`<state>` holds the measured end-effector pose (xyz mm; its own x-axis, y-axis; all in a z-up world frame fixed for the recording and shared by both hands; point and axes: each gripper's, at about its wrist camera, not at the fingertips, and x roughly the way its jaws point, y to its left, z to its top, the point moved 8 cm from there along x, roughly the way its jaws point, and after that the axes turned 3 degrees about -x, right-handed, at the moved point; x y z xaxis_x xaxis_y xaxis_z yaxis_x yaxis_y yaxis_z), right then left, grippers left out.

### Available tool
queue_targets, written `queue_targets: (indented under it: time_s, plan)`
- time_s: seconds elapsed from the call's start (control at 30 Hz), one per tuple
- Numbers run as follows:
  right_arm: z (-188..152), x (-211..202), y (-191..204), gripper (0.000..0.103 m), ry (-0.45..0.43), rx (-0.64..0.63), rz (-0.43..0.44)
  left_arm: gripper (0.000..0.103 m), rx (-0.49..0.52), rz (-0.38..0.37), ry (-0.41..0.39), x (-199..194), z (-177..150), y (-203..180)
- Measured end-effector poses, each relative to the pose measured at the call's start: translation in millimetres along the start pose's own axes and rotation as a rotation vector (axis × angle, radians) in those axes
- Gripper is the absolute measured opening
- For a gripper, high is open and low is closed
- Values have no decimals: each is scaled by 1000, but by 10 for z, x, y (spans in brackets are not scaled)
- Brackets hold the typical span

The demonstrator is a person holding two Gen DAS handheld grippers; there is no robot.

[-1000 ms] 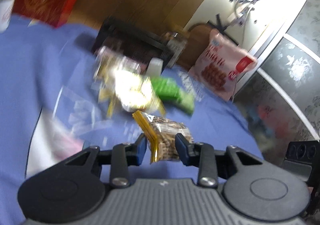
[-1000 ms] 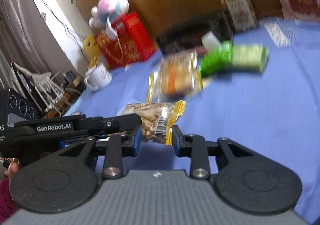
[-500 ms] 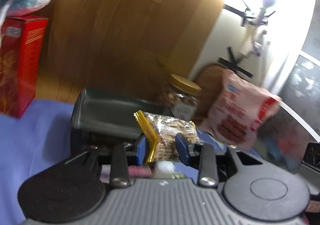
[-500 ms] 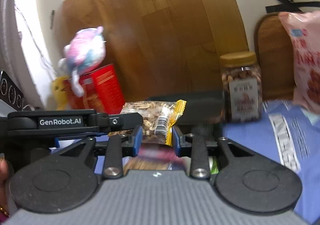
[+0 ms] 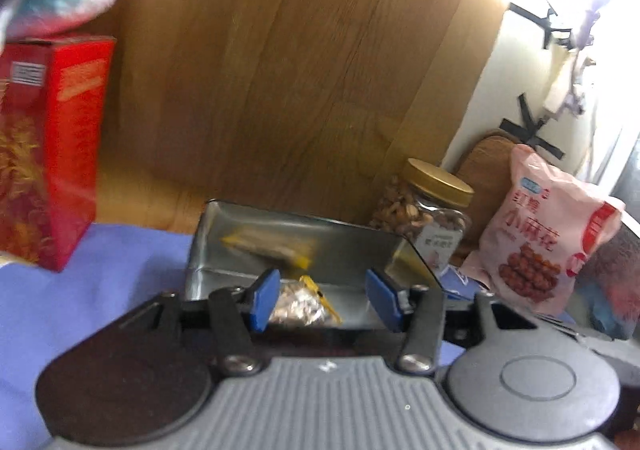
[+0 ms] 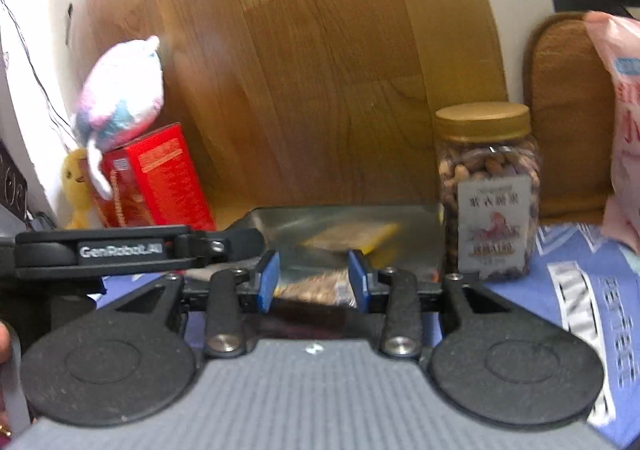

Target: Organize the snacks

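Both grippers have just been opening: the left gripper (image 5: 322,300) now stands spread, and the snack packet (image 5: 302,304) it pinched half a second ago lies loose in the metal tin (image 5: 208,250), against its left pad. The right gripper (image 6: 313,280) is spread too, the packet blurred between its pads. Right of the tin stands a nut jar (image 6: 486,189), farther right a pink bag (image 5: 548,238); left of it a red box (image 5: 44,149) under a plush toy (image 6: 120,89).

"GenRobot.AI" in white on black left gripper (image 6: 316,282) body, seen from right wrist. Pink bag (image 5: 548,242): large red Chinese characters, "小麻花" legible. Nut jar (image 6: 488,189) label carries Chinese print, too blurred to read. Red box (image 6: 156,181) print unreadable.
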<state>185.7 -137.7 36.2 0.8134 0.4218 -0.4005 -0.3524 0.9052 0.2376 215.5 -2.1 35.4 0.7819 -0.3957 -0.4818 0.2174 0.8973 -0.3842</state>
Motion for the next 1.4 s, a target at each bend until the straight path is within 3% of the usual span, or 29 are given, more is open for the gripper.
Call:
queue_targets:
  time_s: [0.2, 0.4, 0.5, 0.63, 1.1, 1.4]
  plan:
    - [-483, -528, 86, 41, 58, 93, 72, 51, -74, -4, 70, -624, -616, 151]
    - [-996, -628, 165, 40, 146, 192, 87, 53, -236, 4, 120, -866, -1135, 333]
    - [-1096, -577, 224, 40, 190, 241, 105, 47, -277, -5, 149, -838, -1291, 339]
    - [-1212, -602, 327, 34, 230, 284, 136, 31, -312, -41, 171, -804, -1435, 297]
    - [-1632, -1463, 589, 32, 226, 246, 95, 31, -265, -75, 208, -1539, -2033, -62]
    - [-1830, -1795, 707, 33, 207, 221, 82, 32, -189, -70, 199, -1816, -2273, -258]
